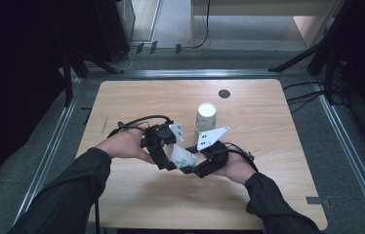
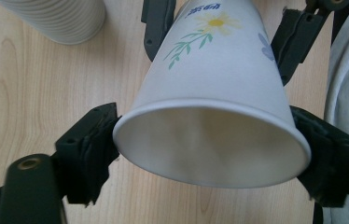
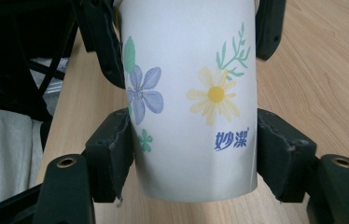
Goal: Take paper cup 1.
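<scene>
A white paper cup [image 1: 183, 157] printed with flowers lies on its side, held just above the wooden table [image 1: 136, 97] between both grippers. My left gripper [image 1: 173, 156] comes in from the left. In the left gripper view its pads [image 2: 95, 140] lie against both sides of the open rim of the cup [image 2: 219, 70]. My right gripper [image 1: 191, 165] comes in from the right. In the right gripper view the right gripper [image 3: 193, 144] is shut on the cup [image 3: 186, 70] near its base. The inside of the cup looks empty.
A stack of white paper cups [image 1: 206, 117] stands upright just behind the grippers, its ribbed rims [image 2: 60, 18] close to the held cup. A small black disc [image 1: 224, 93] sits near the table's far edge. Dark stands flank the table.
</scene>
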`<state>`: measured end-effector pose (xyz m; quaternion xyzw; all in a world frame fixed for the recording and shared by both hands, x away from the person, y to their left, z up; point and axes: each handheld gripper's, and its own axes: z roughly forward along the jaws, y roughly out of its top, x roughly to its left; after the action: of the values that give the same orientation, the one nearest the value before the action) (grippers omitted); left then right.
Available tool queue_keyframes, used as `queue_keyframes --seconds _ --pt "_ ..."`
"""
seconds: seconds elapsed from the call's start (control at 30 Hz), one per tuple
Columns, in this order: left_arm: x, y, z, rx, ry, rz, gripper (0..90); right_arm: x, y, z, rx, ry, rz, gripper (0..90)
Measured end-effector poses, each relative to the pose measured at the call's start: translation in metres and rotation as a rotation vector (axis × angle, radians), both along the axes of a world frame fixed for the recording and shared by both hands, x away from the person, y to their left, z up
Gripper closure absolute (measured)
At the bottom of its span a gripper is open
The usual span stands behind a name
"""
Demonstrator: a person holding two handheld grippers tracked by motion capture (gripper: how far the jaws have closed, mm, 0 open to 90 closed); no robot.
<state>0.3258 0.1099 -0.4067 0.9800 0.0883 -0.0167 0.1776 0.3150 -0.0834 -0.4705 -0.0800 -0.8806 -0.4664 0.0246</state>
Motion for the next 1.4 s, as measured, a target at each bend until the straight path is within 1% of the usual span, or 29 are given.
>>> queue_keyframes --seconds 0.1,0.23,0.3,0.37,0.53,0.6,0.7,0.8,0.83,0.87,0.9,0.97,1.0,1.03,1.13,1.23,1.4 --pt "0.000 0.003 0.000 -0.014 -0.007 0.010 12.8 0.001 -0.002 0.000 0.003 0.001 -0.007 33.9" --pt "0.000 0.009 -0.002 -0.056 -0.005 0.040 12.5 0.002 -0.007 0.003 0.015 0.001 -0.015 33.9" --pt "0.000 0.013 -0.002 -0.085 -0.005 0.051 12.4 0.002 -0.011 0.004 0.021 0.004 -0.021 33.9" --pt "0.000 0.017 -0.003 -0.117 0.001 0.067 12.4 0.003 -0.014 0.005 0.028 -0.003 -0.024 33.9" --pt "-0.001 0.028 -0.007 -0.188 0.005 0.103 12.4 0.004 -0.024 0.008 0.050 0.004 -0.038 33.9" --pt "-0.001 0.033 -0.010 -0.235 0.011 0.121 12.4 0.005 -0.027 0.009 0.059 0.001 -0.042 33.9" --pt "-0.003 0.039 -0.013 -0.293 0.024 0.146 12.4 0.005 -0.031 0.010 0.073 0.002 -0.045 33.9" --pt "-0.005 0.042 -0.016 -0.331 0.033 0.160 12.4 0.005 -0.033 0.010 0.089 0.008 -0.046 33.9" --pt "-0.005 0.043 -0.017 -0.347 0.037 0.165 12.5 0.005 -0.033 0.010 0.090 0.012 -0.044 33.9" --pt "-0.006 0.043 -0.018 -0.366 0.042 0.168 12.4 0.006 -0.033 0.010 0.096 0.004 -0.043 33.9" --pt "-0.008 0.044 -0.020 -0.392 0.046 0.179 12.4 0.006 -0.034 0.010 0.101 0.007 -0.041 33.9" --pt "-0.009 0.045 -0.023 -0.418 0.046 0.189 12.4 0.006 -0.035 0.010 0.111 0.009 -0.037 33.9" --pt "-0.009 0.045 -0.024 -0.441 0.045 0.198 12.4 0.006 -0.035 0.010 0.117 0.015 -0.035 33.9" --pt "-0.009 0.046 -0.025 -0.467 0.057 0.208 12.4 0.006 -0.036 0.010 0.119 0.020 -0.039 33.9" --pt "-0.010 0.048 -0.028 -0.526 0.060 0.222 12.5 0.006 -0.037 0.010 0.127 0.023 -0.035 33.9" --pt "-0.010 0.047 -0.031 -0.574 0.072 0.245 12.7 0.007 -0.037 0.009 0.134 0.027 -0.030 33.9" --pt "-0.010 0.047 -0.038 -0.640 0.094 0.269 12.9 0.008 -0.037 0.008 0.139 0.041 -0.022 33.9"
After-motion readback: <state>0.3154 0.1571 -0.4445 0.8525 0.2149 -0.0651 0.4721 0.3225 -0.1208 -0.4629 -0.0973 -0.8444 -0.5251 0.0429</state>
